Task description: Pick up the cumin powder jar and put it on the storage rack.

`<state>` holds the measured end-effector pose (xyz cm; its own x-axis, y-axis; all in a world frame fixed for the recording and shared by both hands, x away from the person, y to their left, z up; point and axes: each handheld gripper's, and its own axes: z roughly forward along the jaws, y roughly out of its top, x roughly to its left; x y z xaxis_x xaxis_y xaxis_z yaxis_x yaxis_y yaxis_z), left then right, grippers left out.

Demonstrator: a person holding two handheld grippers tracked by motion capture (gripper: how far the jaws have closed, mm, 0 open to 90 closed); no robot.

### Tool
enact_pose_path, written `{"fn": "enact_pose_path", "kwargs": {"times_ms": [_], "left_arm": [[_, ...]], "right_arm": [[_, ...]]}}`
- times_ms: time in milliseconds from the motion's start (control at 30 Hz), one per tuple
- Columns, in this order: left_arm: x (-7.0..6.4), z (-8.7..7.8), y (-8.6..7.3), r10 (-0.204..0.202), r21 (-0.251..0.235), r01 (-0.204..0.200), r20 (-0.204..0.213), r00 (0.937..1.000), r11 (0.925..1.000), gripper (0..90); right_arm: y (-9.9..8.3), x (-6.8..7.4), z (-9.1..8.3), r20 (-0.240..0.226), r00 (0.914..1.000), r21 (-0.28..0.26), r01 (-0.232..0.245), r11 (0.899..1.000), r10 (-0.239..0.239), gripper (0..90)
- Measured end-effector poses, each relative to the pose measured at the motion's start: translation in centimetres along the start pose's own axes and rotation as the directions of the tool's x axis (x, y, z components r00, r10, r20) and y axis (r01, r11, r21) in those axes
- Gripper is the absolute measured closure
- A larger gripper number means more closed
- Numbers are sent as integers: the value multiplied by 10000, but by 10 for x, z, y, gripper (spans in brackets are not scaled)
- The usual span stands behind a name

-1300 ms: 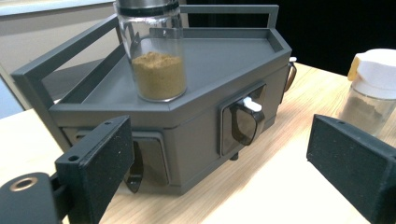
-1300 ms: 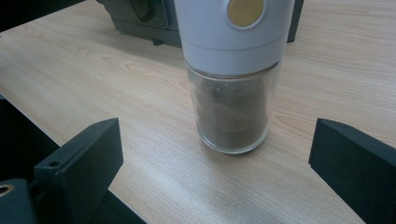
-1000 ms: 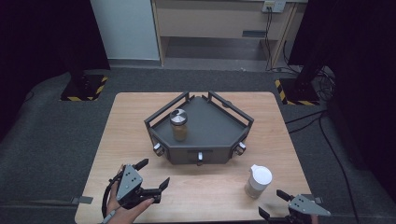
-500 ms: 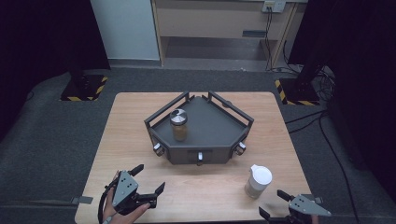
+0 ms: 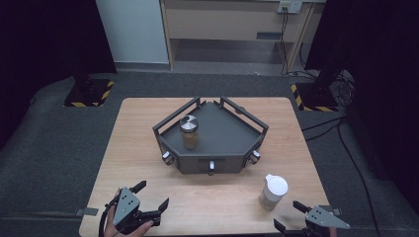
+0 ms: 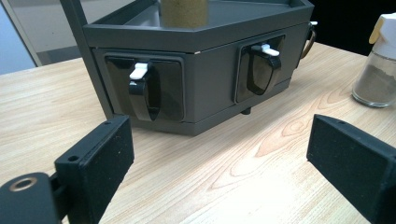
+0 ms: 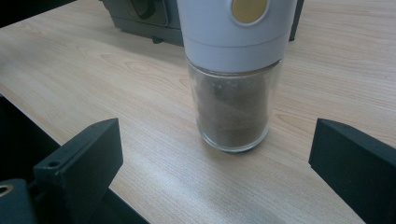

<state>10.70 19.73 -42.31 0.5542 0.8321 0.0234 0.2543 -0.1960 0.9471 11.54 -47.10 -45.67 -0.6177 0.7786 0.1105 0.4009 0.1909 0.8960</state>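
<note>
A dark grey angular rack (image 5: 217, 140) stands mid-table, with white-tipped latches on its front panels (image 6: 140, 88). On its tray stands a jar with a silver lid (image 5: 188, 131), brown powder inside. A glass spice shaker with a white cap (image 5: 273, 192) stands on the wood front right; it looms close in the right gripper view (image 7: 232, 79). My left gripper (image 5: 148, 197) is open near the front left edge, facing the rack, nothing between its jaws. My right gripper (image 5: 289, 217) is open at the front edge, just short of the shaker.
The wooden table (image 5: 138, 148) sits on grey floor mats. Beyond it are a white panel, a cabinet with a wall socket (image 5: 289, 6), and cables (image 5: 341, 133) on the floor at the right. Bare wood lies between the grippers and the rack.
My left gripper has drawn back toward the front edge of the table, staying open. The right gripper, shaker and rack have not moved.
</note>
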Motion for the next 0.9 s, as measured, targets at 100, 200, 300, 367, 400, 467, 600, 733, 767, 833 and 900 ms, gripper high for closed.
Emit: {"fn": "enact_pose_path", "kwargs": {"times_ms": [100,200,300,367,400,467,600,733,767,833,900], "left_arm": [[0,0,-1,-19,25,19,-21,10000,10000,64],[-1,-1,-3,-76,56,76,-21,10000,10000,64],[-1,0,-6,-104,35,104,-48,9999,9999,64],[0,0,-9,-144,-3,144,-68,9999,9999,64],[0,0,-9,-144,-3,144,-68,9999,9999,64],[1,-1,-11,-113,-6,113,-30,9999,9999,64],[1,-2,-14,-136,-92,136,-62,9999,9999,64],[2,-1,-17,-208,-71,207,-91,9997,9998,64],[2,0,-18,-203,-86,203,-76,9998,9998,64],[3,0,-20,-142,-101,142,-61,9999,9998,64],[3,0,-22,-98,-145,97,-81,9999,9998,65]], "right_arm": [[0,0,0,10,10000,-2,-6,10000,6,32],[0,0,-1,16,10000,-19,-18,10000,18,32],[0,0,-1,6,10000,-14,-13,10000,13,32],[0,0,-1,1,10000,-13,-2,10000,2,32],[0,0,-1,6,10000,-21,-1,10000,1,32],[0,0,-1,18,10000,-36,-13,10000,13,32],[-1,1,-2,115,9999,-82,10,10000,-9,30],[-1,0,-3,104,9999,-77,7,10000,-6,30],[-1,0,-2,98,10000,-71,11,10000,-10,30],[-1,1,-2,90,10000,-68,38,10000,-37,30],[-1,1,-2,97,10000,-59,24,10000,-24,29]]}}
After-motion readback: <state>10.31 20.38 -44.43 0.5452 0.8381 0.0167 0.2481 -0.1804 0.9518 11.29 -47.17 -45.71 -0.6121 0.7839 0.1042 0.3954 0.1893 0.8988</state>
